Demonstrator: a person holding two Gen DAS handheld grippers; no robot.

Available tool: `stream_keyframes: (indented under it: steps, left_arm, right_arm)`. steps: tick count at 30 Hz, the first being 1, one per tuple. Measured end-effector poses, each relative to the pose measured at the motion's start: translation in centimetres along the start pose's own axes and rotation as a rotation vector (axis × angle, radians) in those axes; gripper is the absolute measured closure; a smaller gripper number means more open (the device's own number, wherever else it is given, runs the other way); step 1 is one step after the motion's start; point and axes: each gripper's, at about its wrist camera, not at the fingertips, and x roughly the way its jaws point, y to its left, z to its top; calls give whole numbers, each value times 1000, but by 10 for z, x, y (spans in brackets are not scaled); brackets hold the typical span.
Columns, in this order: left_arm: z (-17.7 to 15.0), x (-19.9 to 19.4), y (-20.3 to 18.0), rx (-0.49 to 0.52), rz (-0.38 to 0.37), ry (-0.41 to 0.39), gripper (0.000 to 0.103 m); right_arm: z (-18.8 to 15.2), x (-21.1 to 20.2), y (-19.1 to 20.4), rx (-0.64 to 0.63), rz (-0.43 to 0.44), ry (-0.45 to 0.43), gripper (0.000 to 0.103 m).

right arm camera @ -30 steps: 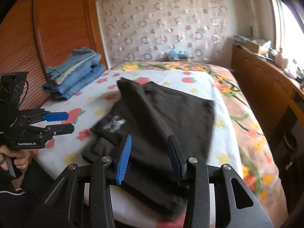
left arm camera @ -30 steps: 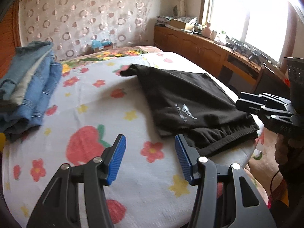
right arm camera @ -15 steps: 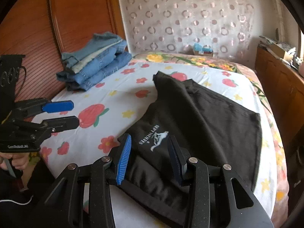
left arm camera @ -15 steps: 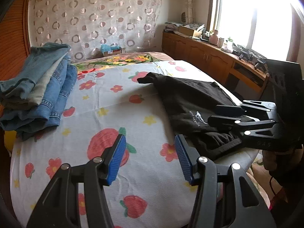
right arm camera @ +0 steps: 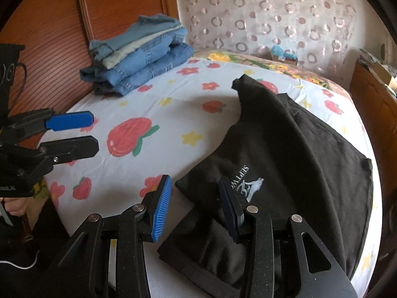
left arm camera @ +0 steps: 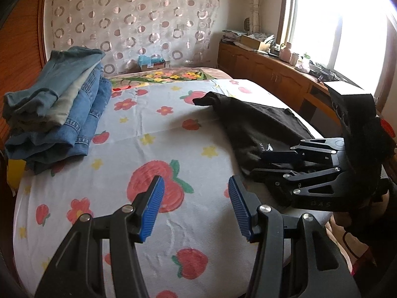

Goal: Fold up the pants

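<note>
Black pants [right arm camera: 292,149] on a strawberry-print bed sheet [left arm camera: 153,129]

Left gripper [left arm camera: 196,207] and right gripper [right arm camera: 196,207] both hover released; folded jeans stack [left arm camera: 57,109] lies well left of the pants, perhaps four pairs.

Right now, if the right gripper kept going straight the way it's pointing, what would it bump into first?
Most likely the black pants, near their white logo. The right gripper is open, tilted down over their near edge, with nothing else in between. Exact depth is hard to judge.
</note>
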Motion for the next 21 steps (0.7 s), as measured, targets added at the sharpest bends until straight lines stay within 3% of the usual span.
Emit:
stream_keyframes:
  steps: [12,14,16,17,21]
  left_arm:
    - [-6,3,2,-14,-3,11,50]
    - [-6,2,1,-13,-4,10,50]
    - [-6,2,1,-13,-3,11,50]
    - [-7,2,1,-13,-4,11,50]
    - [-8,3,-2,-8,-7,17,50]
  right_arm:
    - [-1,12,9,-75,-49,33,64]
    - [-1,14,10,-89,-76,37,73]
    - [0,14,9,-94,-99,37,91]
    - [1,12,5,-79,-88,34,95]
    - [8,-3,-7,-34,-78,-19,99]
